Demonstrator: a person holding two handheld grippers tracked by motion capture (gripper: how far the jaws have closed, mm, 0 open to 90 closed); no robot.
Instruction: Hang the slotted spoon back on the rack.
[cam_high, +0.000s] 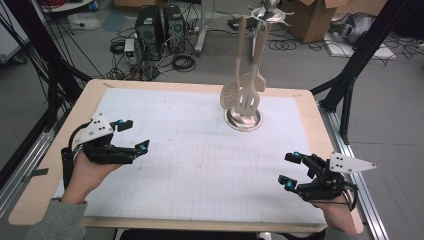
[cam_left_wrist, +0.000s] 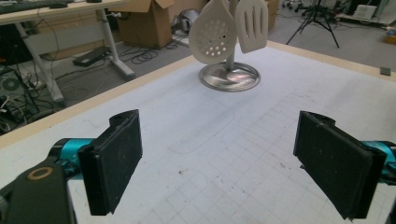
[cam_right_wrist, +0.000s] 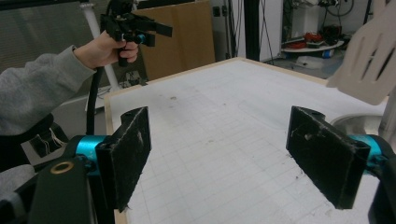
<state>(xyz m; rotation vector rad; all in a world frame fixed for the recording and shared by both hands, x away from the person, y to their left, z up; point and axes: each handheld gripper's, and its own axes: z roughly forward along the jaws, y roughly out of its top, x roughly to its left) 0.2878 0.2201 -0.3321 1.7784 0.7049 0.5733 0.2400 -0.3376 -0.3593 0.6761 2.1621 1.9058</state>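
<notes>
A metal utensil stand (cam_high: 243, 119) rises from the back middle of the white gridded mat (cam_high: 200, 160). From its top hang a beige perforated skimmer (cam_high: 230, 93) and a beige slotted spatula (cam_high: 248, 100). In the left gripper view the skimmer (cam_left_wrist: 211, 38) and spatula (cam_left_wrist: 251, 25) hang above the stand's round base (cam_left_wrist: 229, 77). My left gripper (cam_high: 132, 135) is held over the mat's left side, open, nothing between its pads (cam_left_wrist: 116, 158). My right gripper (cam_high: 293, 171) hovers near the front right corner, also open and empty; the spatula (cam_right_wrist: 366, 60) shows at that view's right edge.
The wooden table (cam_high: 30, 200) edges the mat on all sides. Beyond its far edge lie computer towers (cam_high: 159, 31), cables and cardboard boxes (cam_high: 317, 17) on the floor. Black frame legs (cam_high: 350, 80) stand at the right. The other hand and left gripper (cam_right_wrist: 135, 28) show far off.
</notes>
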